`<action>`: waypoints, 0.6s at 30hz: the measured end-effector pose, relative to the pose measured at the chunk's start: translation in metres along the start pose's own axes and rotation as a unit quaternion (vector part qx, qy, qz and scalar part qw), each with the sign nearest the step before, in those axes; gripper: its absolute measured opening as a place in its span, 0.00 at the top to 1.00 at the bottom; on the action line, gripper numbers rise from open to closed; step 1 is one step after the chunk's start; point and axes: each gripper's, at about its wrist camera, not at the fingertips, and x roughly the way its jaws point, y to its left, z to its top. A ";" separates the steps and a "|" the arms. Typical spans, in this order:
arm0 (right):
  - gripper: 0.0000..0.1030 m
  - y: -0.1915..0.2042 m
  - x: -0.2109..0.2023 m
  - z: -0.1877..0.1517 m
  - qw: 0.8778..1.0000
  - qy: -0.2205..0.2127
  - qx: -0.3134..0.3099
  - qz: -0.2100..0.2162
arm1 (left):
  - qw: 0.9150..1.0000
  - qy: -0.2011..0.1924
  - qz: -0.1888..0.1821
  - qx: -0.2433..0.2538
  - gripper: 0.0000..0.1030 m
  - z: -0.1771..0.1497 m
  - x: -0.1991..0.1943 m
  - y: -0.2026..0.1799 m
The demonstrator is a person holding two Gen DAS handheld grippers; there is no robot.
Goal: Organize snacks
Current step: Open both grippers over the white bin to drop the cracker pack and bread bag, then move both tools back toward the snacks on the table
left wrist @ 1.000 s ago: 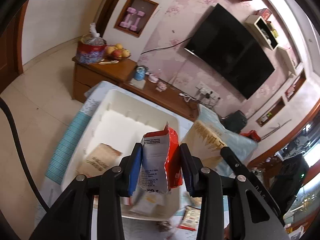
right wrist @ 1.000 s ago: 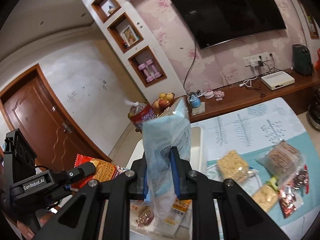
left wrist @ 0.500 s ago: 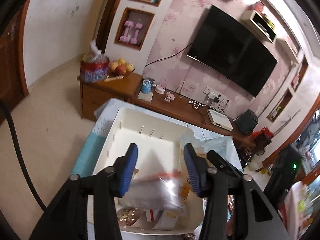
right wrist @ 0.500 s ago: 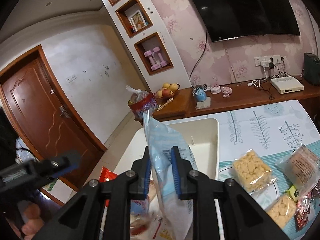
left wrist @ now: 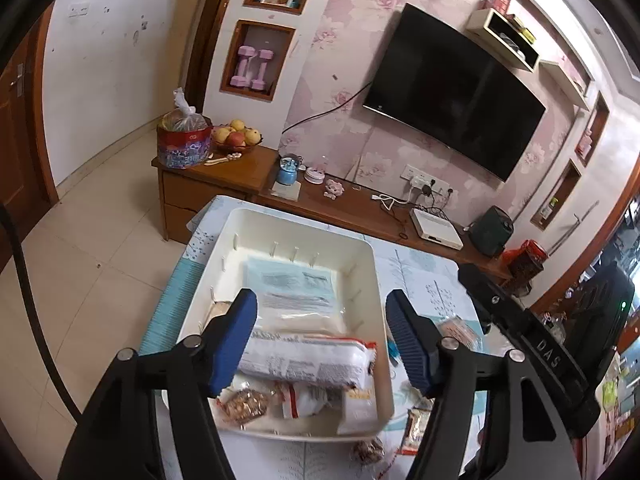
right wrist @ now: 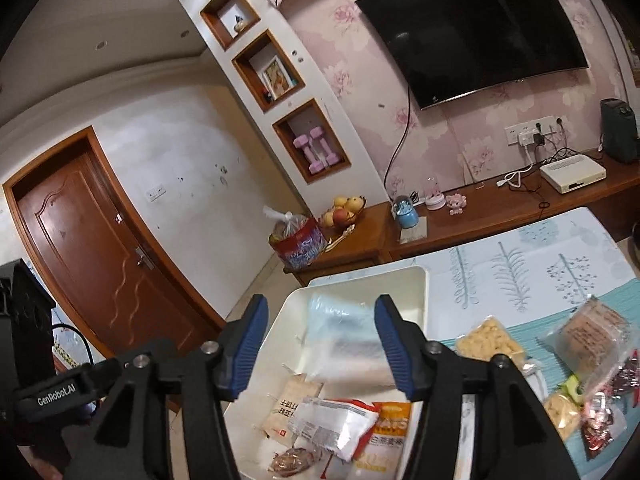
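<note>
**Now both claws hang spread over the bin**

Your left claw (left wrist: 320, 340) is wide apart and grips nothing; it hovers above the white bin (left wrist: 372, 280), which sits at the desk's (left wrist: 420, 276) left end, near the far edge. Directly beneath it, a white packet with a red end (left wrist: 308, 356) lies flat across the bin's middle. Behind that, toward the bin's far wall, a pale blue bag (left wrist: 292, 284) lies flat as well. At the bin's near wall you have a small brown snack (left wrist: 244, 400), a red-and-white pouch (left wrist: 300, 398) and an orange-and-white packet (left wrist: 360, 404).

Your right claw (right wrist: 320, 344) is likewise spread, with nothing between its fingers, above the same bin (right wrist: 422, 300). The pale blue bag (right wrist: 344, 340) shows between them, lying down inside.

Outside the bin, toward the desk's right end, a pack of yellow puffed pieces (right wrist: 488, 340) lies just beside the bin's right wall, a clear bag of brown squares (right wrist: 592, 332) lies further right, and red-wrapped sweets (right wrist: 600, 424) sit by the near edge.
</note>
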 end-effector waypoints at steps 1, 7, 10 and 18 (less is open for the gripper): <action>0.43 -0.001 -0.004 0.000 1.000 -0.002 0.000 -0.001 | 1.000 0.001 -0.001 0.002 0.35 -0.002 -0.002 -0.003; 0.42 -0.016 -0.044 0.001 1.000 -0.016 0.001 -0.020 | 1.000 0.013 -0.016 0.012 0.28 -0.018 -0.018 -0.025; 0.40 -0.024 -0.061 0.002 0.999 -0.023 -0.001 -0.032 | 0.999 0.022 -0.026 0.022 0.23 -0.030 -0.025 -0.039; 0.30 -0.042 -0.111 -0.001 0.995 -0.037 -0.036 -0.087 | 0.997 0.054 -0.041 0.046 0.21 -0.064 -0.030 -0.068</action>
